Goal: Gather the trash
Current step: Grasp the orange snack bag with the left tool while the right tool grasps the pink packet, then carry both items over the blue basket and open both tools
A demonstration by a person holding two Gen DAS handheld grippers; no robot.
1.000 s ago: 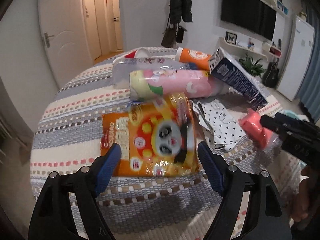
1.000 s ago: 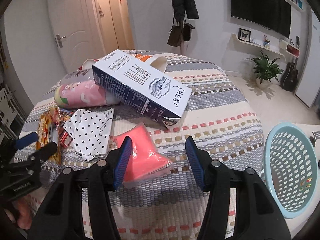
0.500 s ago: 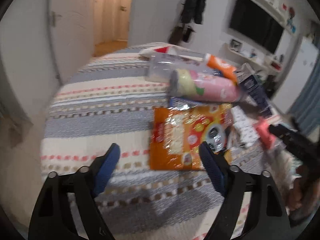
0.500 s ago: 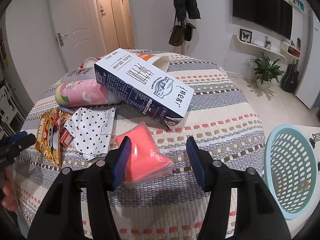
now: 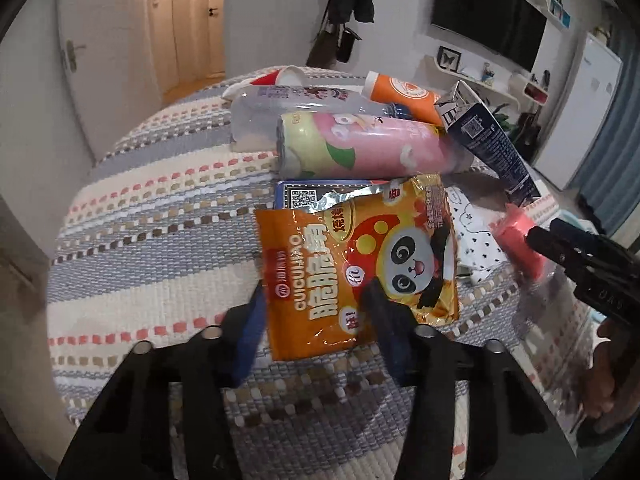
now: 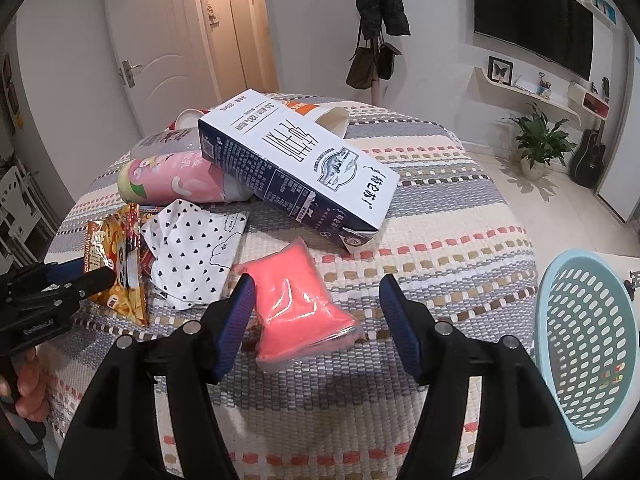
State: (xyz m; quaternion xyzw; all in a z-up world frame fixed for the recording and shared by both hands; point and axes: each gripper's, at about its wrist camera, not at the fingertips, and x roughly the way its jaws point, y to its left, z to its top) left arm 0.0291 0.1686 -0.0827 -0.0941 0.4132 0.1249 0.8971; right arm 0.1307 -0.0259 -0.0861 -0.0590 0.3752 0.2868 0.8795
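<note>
Your left gripper [image 5: 316, 312] is pinching the near edge of the orange panda snack bag [image 5: 360, 264], blue pads pressed to either side of it. The bag lies on the striped woven tablecloth [image 5: 160, 216], just in front of the pink can [image 5: 368, 148] lying on its side. Your right gripper [image 6: 316, 312] is spread wide, its pads flanking the pink plastic pouch [image 6: 296, 300] without touching it. Behind the pouch, the milk carton [image 6: 296, 164] leans on the can, and the heart-print wrapper [image 6: 196, 252] sits to the left. The light-blue basket [image 6: 592, 344] stands off the table's right edge.
</note>
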